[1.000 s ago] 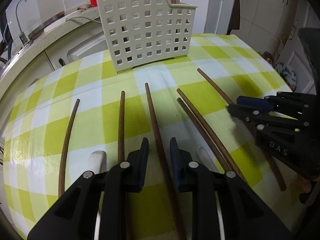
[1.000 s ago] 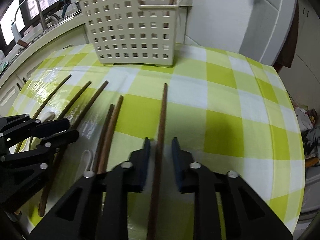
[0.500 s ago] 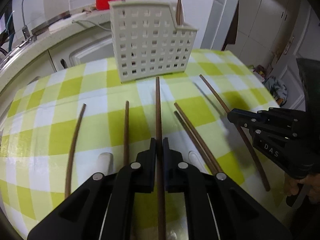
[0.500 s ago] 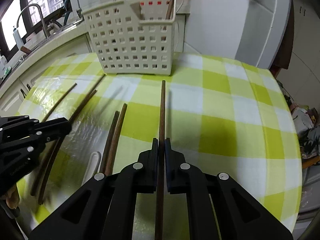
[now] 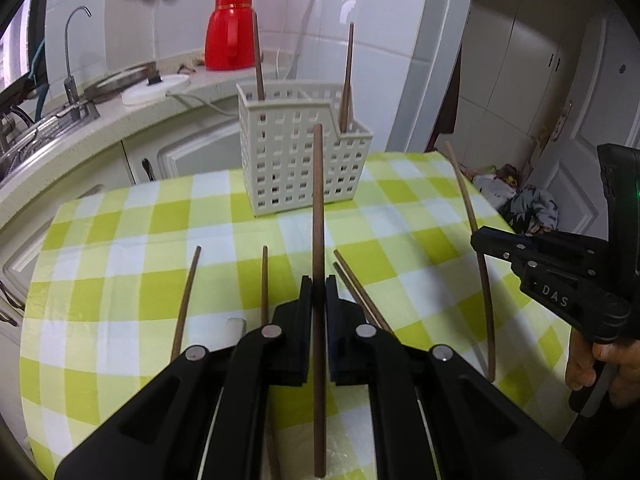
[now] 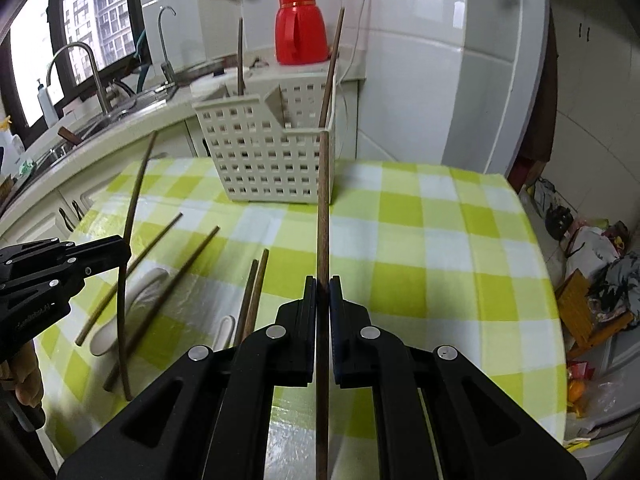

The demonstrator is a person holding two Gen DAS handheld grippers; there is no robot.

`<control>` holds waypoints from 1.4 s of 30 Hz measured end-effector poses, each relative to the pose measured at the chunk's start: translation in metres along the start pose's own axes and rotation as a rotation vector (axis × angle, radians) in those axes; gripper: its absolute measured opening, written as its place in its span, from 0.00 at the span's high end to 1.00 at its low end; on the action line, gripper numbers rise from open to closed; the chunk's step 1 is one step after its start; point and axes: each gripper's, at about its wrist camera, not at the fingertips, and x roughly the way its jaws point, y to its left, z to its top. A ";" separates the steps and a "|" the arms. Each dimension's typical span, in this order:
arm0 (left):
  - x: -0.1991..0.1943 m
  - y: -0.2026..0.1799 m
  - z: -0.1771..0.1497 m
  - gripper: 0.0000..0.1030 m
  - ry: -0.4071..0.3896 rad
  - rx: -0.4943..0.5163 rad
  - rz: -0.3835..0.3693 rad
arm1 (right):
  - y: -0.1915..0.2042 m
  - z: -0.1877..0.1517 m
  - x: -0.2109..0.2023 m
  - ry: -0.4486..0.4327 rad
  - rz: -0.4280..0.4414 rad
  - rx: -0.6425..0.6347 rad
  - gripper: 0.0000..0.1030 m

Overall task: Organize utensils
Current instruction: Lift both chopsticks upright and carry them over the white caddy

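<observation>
Centrally, at the bottom of each wrist view, a gripper clamps one chopstick: the left gripper (image 5: pixel 319 294) holds the left stick (image 5: pixel 318 216), and the right gripper (image 6: pixel 323 294) holds the right stick (image 6: pixel 323 208). Each stick is pinched near mid-length, so it could pivot or slip during tilting. Loose sticks (image 5: pixel 264 284) and white spoons (image 6: pixel 140 292) lie just beyond on the checked table (image 5: pixel 400 240). Farther up-frame stands the basket (image 5: pixel 296 160), already holding two sticks; its rim could catch a tip. Open table remains at right.

Our left gripper (image 5: pixel 319 298) clamps a long brown wooden chopstick (image 5: pixel 318 216), its tip overlapping the cream perforated plastic basket (image 5: pixel 298 160).
</observation>
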 end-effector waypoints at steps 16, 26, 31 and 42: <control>-0.047 0.000 0.002 0.94 -0.075 -0.009 -0.011 | -0.004 0.001 -0.052 -0.084 0.005 0.026 0.93; -0.060 0.005 0.025 0.94 -0.102 0.006 -0.028 | -0.006 0.018 -0.060 -0.097 0.024 0.020 0.93; -0.072 0.010 0.062 0.94 -0.142 0.021 -0.030 | -0.009 0.051 -0.066 -0.129 0.035 0.010 0.93; -0.079 0.007 0.160 0.94 -0.215 0.068 -0.019 | -0.005 0.150 -0.062 -0.199 0.023 -0.023 0.93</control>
